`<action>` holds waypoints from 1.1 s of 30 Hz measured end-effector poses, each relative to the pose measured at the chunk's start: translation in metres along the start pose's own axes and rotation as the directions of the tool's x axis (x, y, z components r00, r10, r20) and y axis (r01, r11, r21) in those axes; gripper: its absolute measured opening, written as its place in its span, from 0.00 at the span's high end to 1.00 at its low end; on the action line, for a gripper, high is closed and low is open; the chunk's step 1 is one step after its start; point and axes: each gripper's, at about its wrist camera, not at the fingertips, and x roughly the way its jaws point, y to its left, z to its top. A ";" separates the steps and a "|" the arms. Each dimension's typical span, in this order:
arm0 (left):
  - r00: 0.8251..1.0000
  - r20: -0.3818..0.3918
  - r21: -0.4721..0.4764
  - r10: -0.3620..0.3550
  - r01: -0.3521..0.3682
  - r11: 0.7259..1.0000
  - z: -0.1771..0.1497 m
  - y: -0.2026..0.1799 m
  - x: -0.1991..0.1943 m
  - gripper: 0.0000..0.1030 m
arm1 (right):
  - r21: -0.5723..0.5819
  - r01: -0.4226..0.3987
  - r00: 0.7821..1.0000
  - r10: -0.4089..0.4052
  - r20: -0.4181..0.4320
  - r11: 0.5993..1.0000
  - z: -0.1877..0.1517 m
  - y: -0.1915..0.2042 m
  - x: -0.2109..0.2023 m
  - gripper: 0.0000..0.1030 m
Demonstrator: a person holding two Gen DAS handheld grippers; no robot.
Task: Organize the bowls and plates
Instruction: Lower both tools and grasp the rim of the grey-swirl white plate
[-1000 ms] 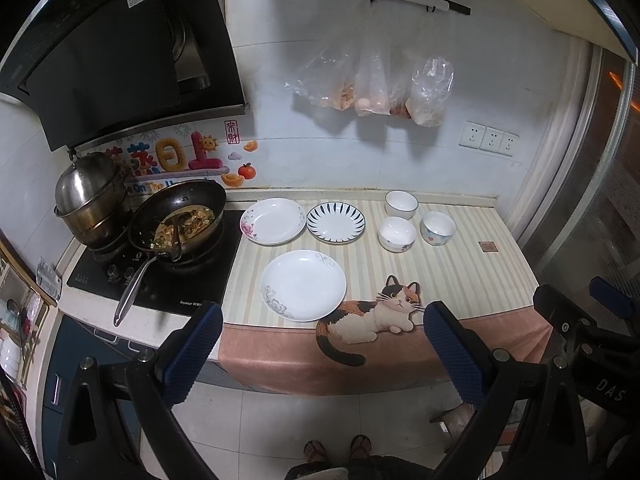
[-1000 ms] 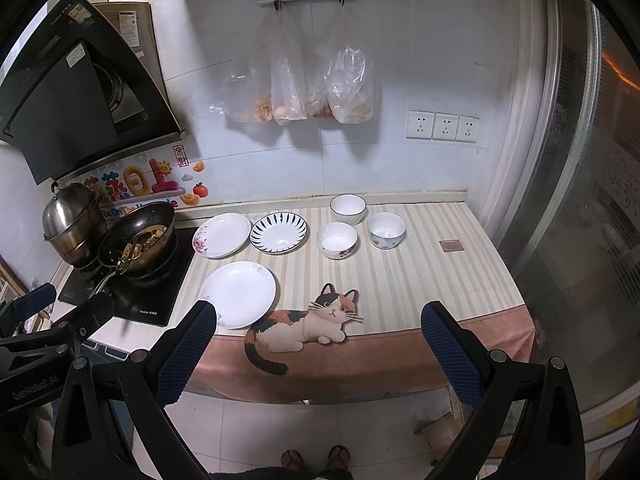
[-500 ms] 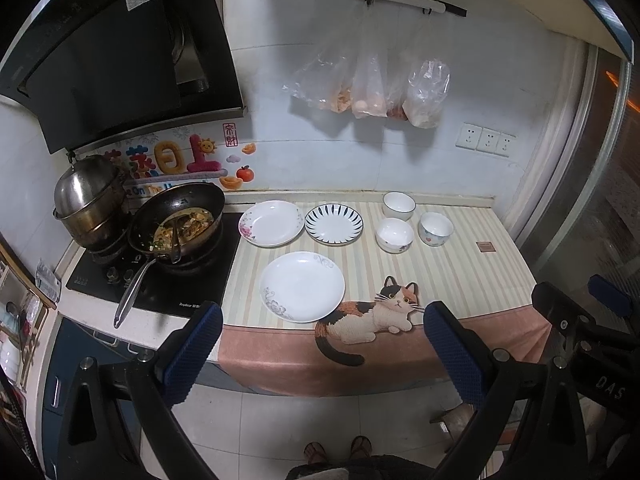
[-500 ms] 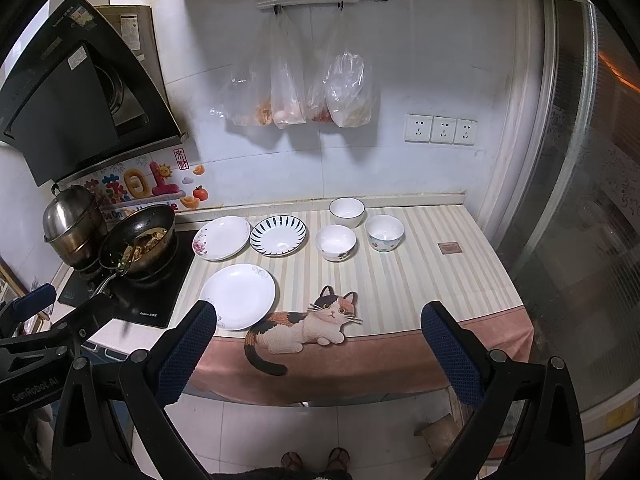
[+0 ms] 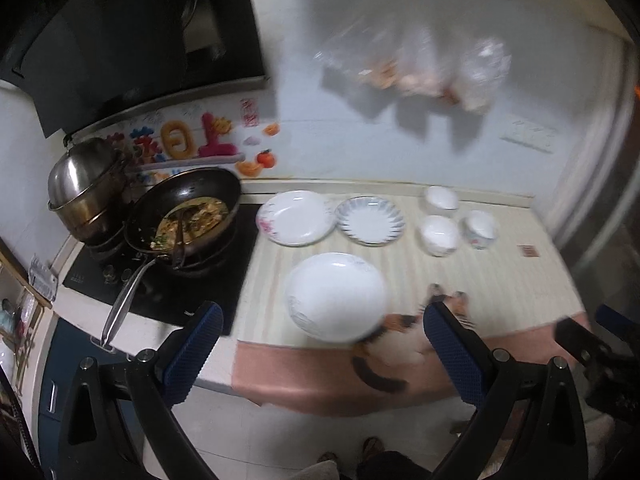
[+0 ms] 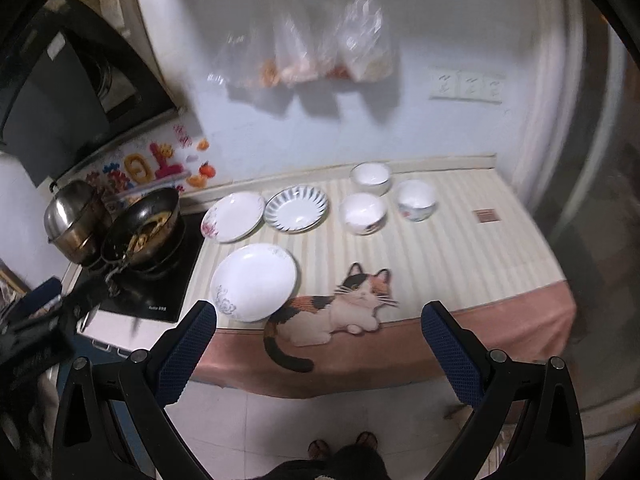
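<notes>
White china sits rim-up on the striped tabletop [image 5: 496,280] in the left wrist view: a large plain plate [image 5: 336,297] lies flat near the front edge, just left of the cat picture, with a floral plate [image 5: 295,217] and a blue-striped plate [image 5: 370,221] side by side in a left-to-right row behind it. Right of them three bowls [image 5: 439,235] stand upright and mouth-up in a loose triangle, one at the far edge and two nearer; being round, none of these has a long axis to speak of. The left gripper [image 5: 320,354] hangs in front of the tabletop with its blue-padded jaws spread wide, holding and touching nothing. A wok [image 5: 186,216] of food sits on the hob at the left. The picture is blurred. In the right wrist view the same layout shows more sharply: the large plate [image 6: 254,282], with a faint grey motif on its near rim, overlaps the cat's tail end; the floral plate [image 6: 233,217] and striped plate [image 6: 297,208] almost touch; the bowls [image 6: 363,213] stand a little apart from one another. The right gripper [image 6: 318,354] is likewise wide open and empty, short of the tabletop's front edge.
</notes>
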 end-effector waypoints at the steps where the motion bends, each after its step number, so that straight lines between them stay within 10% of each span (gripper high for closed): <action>1: 1.000 -0.013 0.001 0.016 -0.016 1.000 0.002 0.004 0.018 0.00 | -0.010 0.004 1.000 -0.004 -0.014 1.000 0.001 0.001 0.018 0.00; 9: 0.979 -0.202 0.025 0.035 -0.031 0.999 0.002 0.025 0.170 0.00 | -0.062 -0.087 0.984 0.076 -0.163 0.994 0.017 0.016 0.197 0.00; 16: 0.894 -0.444 -0.043 -0.057 0.043 0.998 -0.020 0.043 0.304 0.00 | -0.048 -0.198 0.931 0.173 -0.320 0.979 0.024 0.025 0.358 0.00; 24: 0.827 -0.549 -0.110 -0.124 0.076 0.991 -0.030 0.059 0.367 0.31 | 0.060 -0.248 0.836 0.244 -0.491 0.967 0.017 0.025 0.480 0.06; 33: 0.808 -0.561 -0.175 -0.178 0.095 0.980 -0.038 0.068 0.373 0.46 | 0.004 -0.323 0.784 0.270 -0.559 0.946 0.007 0.054 0.508 0.63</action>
